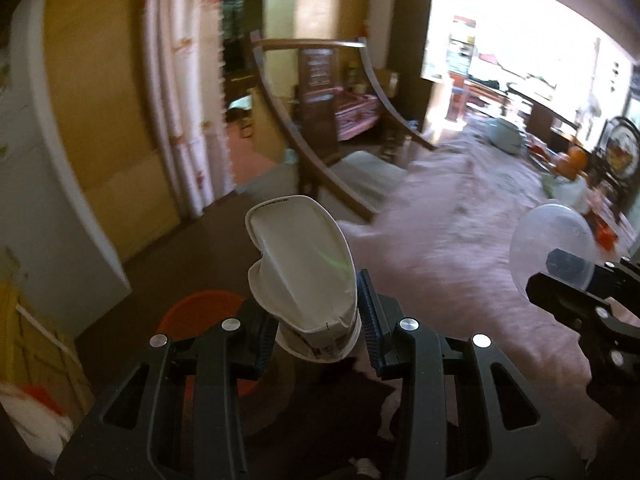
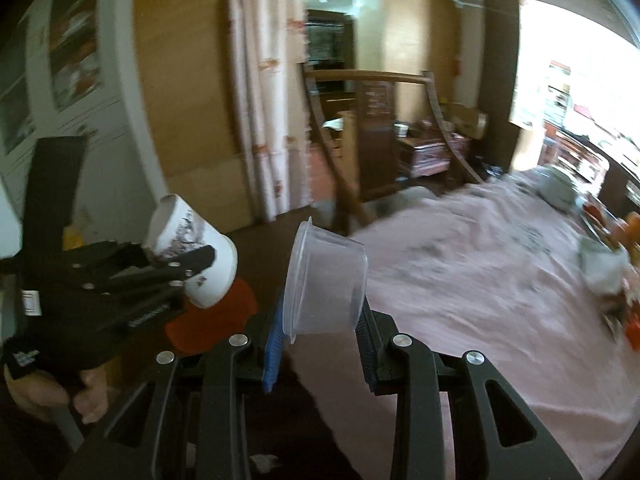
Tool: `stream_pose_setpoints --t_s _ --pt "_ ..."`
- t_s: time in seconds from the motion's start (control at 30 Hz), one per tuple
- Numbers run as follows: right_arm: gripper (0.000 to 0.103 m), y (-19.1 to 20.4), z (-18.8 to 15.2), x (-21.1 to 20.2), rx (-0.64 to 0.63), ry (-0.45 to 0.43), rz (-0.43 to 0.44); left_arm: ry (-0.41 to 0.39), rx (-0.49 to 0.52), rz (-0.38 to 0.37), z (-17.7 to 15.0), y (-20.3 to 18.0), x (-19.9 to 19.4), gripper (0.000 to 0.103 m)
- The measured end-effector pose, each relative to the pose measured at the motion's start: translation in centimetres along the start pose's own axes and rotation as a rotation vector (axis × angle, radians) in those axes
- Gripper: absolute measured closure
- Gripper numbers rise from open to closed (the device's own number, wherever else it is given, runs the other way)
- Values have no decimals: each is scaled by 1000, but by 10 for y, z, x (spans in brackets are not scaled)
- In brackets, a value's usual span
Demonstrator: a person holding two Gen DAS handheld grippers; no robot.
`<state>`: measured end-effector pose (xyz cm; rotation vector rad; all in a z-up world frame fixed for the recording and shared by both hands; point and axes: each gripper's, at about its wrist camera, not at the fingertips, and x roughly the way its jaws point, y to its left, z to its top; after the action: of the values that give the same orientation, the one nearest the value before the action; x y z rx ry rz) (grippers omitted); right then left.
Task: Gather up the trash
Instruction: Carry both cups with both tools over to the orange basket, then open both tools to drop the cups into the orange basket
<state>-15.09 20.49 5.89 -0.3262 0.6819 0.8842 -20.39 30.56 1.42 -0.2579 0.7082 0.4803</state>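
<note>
pink bedspread (image 2: pixel 500 280) | left tongs (image 1: pixel 318 320) grip 1 paper cup (image 1: pixel 304 264) | right tongs (image 2: pixel 320 328) grip 1 clear tub (image 2: pixel 326 284)

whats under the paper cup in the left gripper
Below the paper cup held by the left hand-held gripper sits an orange bin on the dark floor. Cup and gripper cover most of it, so its contents cannot be seen.
</note>
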Motion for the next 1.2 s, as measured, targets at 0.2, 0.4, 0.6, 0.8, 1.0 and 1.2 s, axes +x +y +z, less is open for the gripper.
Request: stream_pose_setpoints --t_s 0.2,0.4,0.6,0.8,1.0,1.2 --pt "71 58 13 50 -72 67 103 61 -103 64 -14 58 26 65" --pt "71 98 10 130 -120 183 216 200 -204 161 -38 120 88 65" --pt "71 131 -2 217 -154 322 280 332 -255 238 -64 168 140 65" --pt "71 149 -14 277 -178 427 297 424 -271 302 -85 191 183 65" --pt "70 158 -33 310 -200 507 323 478 -264 346 -100 200 210 65" --pt "69 158 -44 332 -201 554 352 479 -273 329 -99 202 222 65"
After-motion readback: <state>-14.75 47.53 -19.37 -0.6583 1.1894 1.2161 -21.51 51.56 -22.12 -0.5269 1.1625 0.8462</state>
